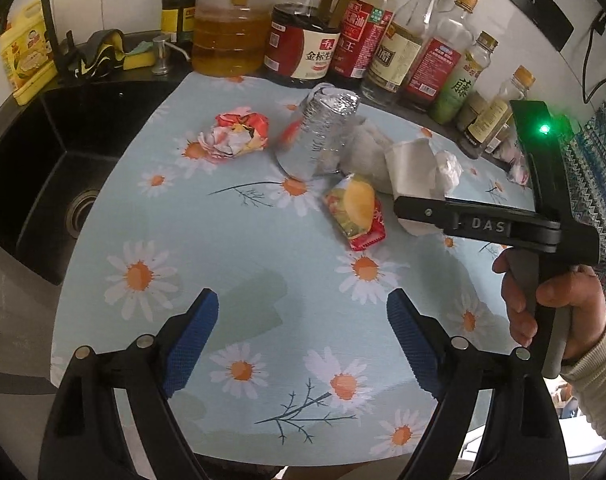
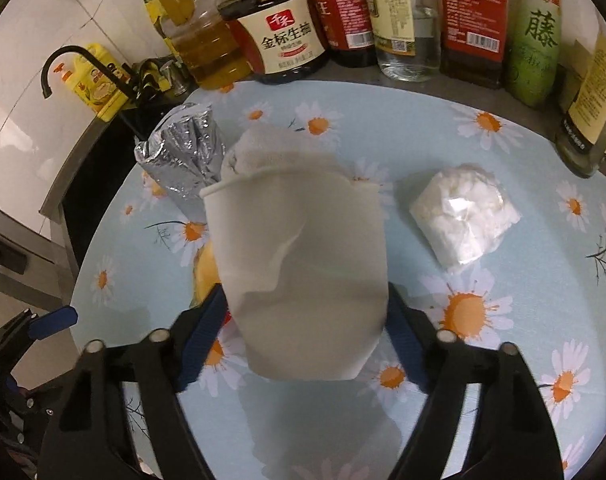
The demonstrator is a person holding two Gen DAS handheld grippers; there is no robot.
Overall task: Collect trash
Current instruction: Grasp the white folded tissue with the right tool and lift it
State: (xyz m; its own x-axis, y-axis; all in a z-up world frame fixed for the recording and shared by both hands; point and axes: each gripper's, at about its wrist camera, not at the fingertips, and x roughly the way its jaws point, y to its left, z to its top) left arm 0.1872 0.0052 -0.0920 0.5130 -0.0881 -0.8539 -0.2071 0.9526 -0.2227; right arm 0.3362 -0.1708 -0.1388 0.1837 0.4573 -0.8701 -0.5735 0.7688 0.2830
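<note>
The right gripper (image 2: pixel 307 344) has its blue fingers (image 2: pixel 201 340) clamped on a crumpled white paper cup (image 2: pixel 299 256), rim pointing away toward the bottles (image 2: pixel 471 16), long axis along the fingers, lifted above the daisy-print surface (image 2: pixel 503 160). The cup hides the yellow wrapper (image 1: pixel 355 210) beneath. The left gripper (image 1: pixel 301 340) hangs with fingers apart over bare cloth. A foil bag (image 1: pixel 321 132), crumpled wrapper (image 1: pixel 235 134) and white wad (image 2: pixel 463 216) lie near; the sink (image 1: pixel 35 184) borders the left edge.

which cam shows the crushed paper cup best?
Right wrist. The crushed paper cup fills the centre, dented wall and rim plain, clamped between the right gripper pads. Left wrist shows the same cup small, partly hidden behind the right gripper's arm.
</note>
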